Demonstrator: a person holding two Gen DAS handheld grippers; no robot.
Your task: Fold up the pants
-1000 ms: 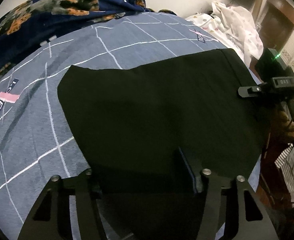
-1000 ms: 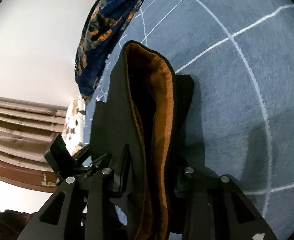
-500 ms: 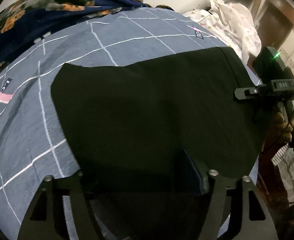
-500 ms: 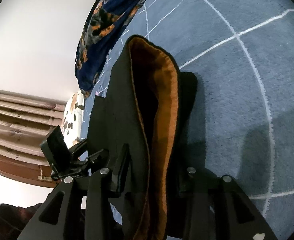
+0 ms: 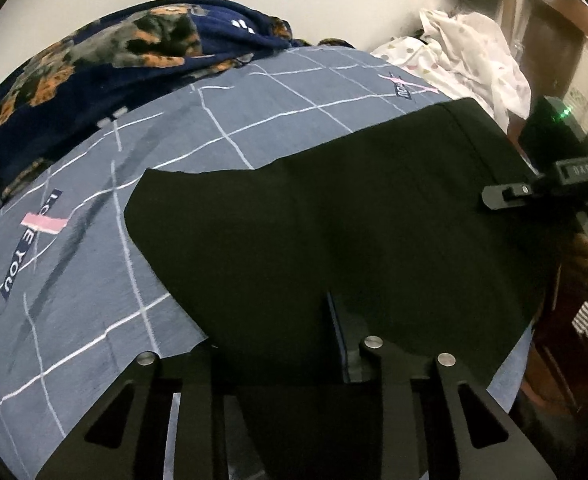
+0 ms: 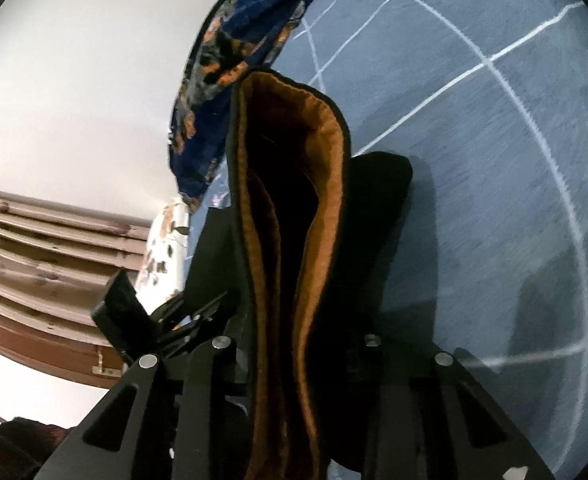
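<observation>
Black pants (image 5: pixel 334 232) lie spread on the blue checked bedsheet (image 5: pixel 94 280). My left gripper (image 5: pixel 290 360) is shut on their near edge, with the cloth draped over the fingers. My right gripper (image 6: pixel 294 360) is shut on the waistband, whose orange lining (image 6: pixel 326 216) stands up open between the fingers. The right gripper also shows in the left wrist view (image 5: pixel 550 184) at the pants' right edge, and the left gripper shows in the right wrist view (image 6: pixel 134 320) at lower left.
A dark blue floral blanket (image 5: pixel 94 64) lies bunched along the far side of the bed. A white dotted cloth (image 5: pixel 466 52) lies at the far right corner. A wooden door and wall (image 6: pixel 54 264) stand beyond the bed's edge.
Both grippers have lifted slightly with the pants. The waistband stands higher and wider open in the right wrist view. The pants' spread has shifted little on the sheet.
</observation>
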